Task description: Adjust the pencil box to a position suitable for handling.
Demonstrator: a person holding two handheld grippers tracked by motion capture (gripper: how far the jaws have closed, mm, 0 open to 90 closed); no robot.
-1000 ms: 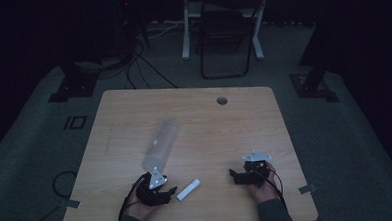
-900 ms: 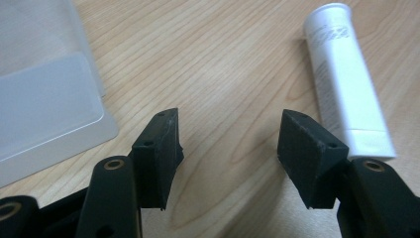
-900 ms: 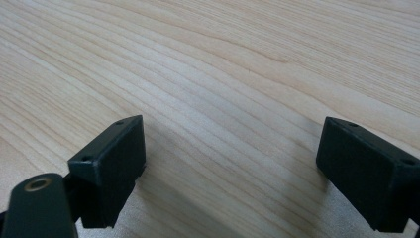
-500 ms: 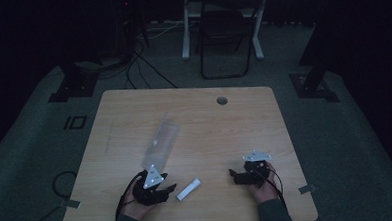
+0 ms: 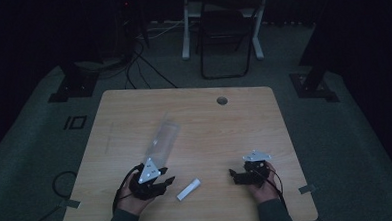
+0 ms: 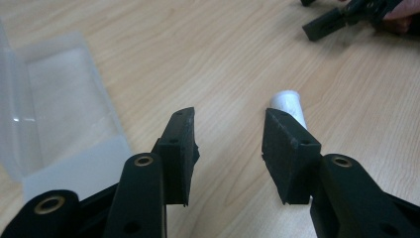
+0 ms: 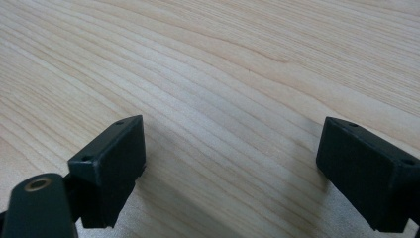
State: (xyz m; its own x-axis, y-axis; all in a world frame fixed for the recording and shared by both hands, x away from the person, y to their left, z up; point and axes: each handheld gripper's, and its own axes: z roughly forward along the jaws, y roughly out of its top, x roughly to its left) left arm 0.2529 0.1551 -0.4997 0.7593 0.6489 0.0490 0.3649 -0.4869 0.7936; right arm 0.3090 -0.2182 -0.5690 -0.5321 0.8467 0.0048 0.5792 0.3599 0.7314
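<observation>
Pale wood table (image 5: 194, 115) under dim light. Left gripper (image 5: 159, 184) near front edge, jaws part-spread, just been narrowing, nothing between pads. White tube (image 5: 188, 189) lies flat on table just right of left gripper; in left gripper view tube (image 6: 289, 105) partly hidden behind right-hand jaw, outside gap. Clear plastic box (image 5: 161, 142) lies on table beyond left gripper, near it. Right gripper (image 5: 239, 175) well apart from tube, jaws wide over bare wood, holding nothing.
</observation>
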